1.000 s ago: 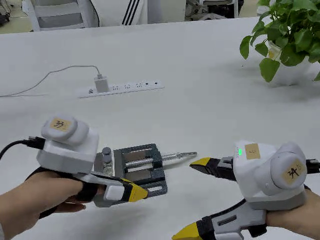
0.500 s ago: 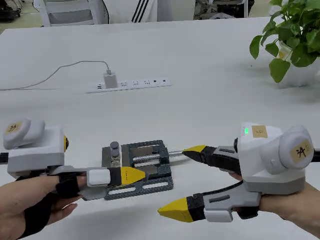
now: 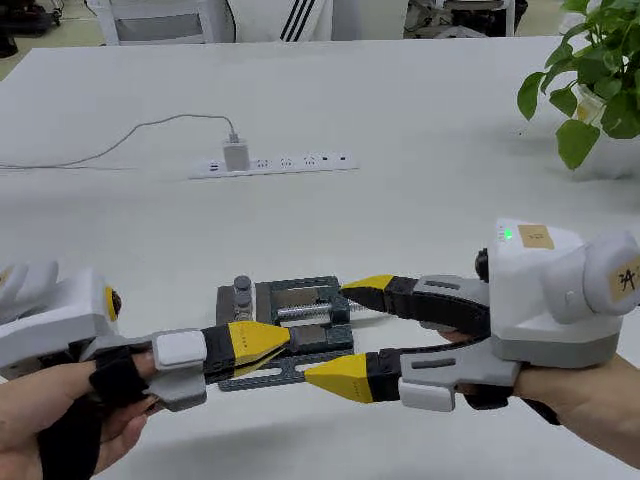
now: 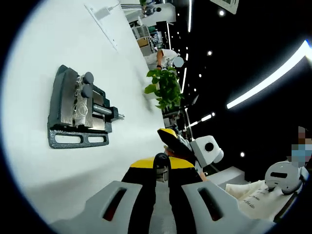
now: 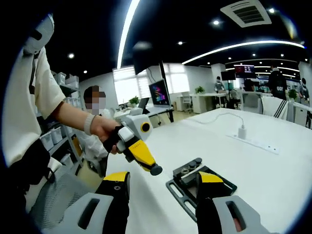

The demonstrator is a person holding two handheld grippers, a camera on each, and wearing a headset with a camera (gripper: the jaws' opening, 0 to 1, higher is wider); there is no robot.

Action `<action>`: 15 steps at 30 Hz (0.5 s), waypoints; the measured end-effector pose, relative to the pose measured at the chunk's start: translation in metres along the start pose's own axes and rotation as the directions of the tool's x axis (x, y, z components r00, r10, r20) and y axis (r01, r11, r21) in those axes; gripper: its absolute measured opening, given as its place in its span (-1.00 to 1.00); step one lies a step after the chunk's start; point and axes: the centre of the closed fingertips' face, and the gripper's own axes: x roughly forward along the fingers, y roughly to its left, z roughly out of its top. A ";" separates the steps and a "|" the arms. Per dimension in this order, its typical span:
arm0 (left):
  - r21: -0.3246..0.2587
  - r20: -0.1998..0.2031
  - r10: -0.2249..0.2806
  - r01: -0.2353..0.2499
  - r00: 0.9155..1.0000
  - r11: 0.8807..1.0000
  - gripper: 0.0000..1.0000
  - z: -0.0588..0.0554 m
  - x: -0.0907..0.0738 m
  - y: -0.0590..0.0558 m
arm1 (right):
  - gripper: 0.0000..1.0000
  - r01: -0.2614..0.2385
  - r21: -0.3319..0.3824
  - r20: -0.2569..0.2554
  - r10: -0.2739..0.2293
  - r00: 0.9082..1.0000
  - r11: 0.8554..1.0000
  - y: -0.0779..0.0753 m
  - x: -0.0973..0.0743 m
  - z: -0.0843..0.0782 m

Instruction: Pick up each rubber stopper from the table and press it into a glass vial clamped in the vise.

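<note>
Right gripper (image 3: 328,332) has neared the vise (image 3: 300,298), jaws spread. Left gripper (image 3: 275,340) pinches a stopper (image 5: 156,169); power strip (image 3: 275,162), plant (image 3: 590,90) lie beyond.

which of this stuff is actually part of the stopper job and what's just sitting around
For the job:
- vise
- vials clamped in it
- rubber stopper, pinched in the left tool
- right tool, open

Just lying about:
- power strip with charger and cable
- potted plant
</note>
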 end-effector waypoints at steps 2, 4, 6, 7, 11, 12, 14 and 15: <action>-0.032 0.007 -0.031 0.031 0.999 0.999 -0.91 -0.002 -0.001 -0.004 | -0.06 -0.022 -0.012 0.004 0.022 1.000 1.000 0.004 0.002 0.002; -0.046 0.011 -0.051 0.051 0.999 0.998 -0.91 -0.003 -0.002 -0.006 | -0.17 -0.041 -0.029 0.010 0.041 0.999 0.999 0.008 0.004 0.003; -0.058 0.007 -0.062 0.062 0.998 0.996 -0.91 -0.005 -0.003 -0.007 | -0.26 -0.056 -0.037 0.018 0.057 0.998 0.998 0.011 0.005 0.006; -0.069 0.006 -0.071 0.071 0.997 0.995 -0.91 -0.006 -0.004 -0.009 | -0.30 -0.066 -0.043 0.023 0.067 0.997 0.997 0.013 0.006 0.007; -0.094 -0.001 -0.110 0.109 0.994 0.990 -0.91 -0.010 -0.005 -0.015 | -0.45 -0.094 -0.061 0.027 0.096 0.995 0.994 0.018 0.006 0.010; -0.099 -0.005 -0.116 0.115 0.993 0.988 -0.91 -0.011 -0.005 -0.016 | -0.48 -0.106 -0.068 0.026 0.108 0.994 0.992 0.021 0.006 0.011; -0.108 0.000 -0.128 0.127 0.992 0.986 -0.91 -0.011 -0.006 -0.017 | -0.53 -0.118 -0.074 0.026 0.120 0.992 0.990 0.023 0.005 0.011; -0.117 0.002 -0.136 0.136 0.991 0.984 -0.91 -0.011 -0.006 -0.018 | -0.56 -0.122 -0.083 0.027 0.125 0.992 0.989 0.025 0.005 0.012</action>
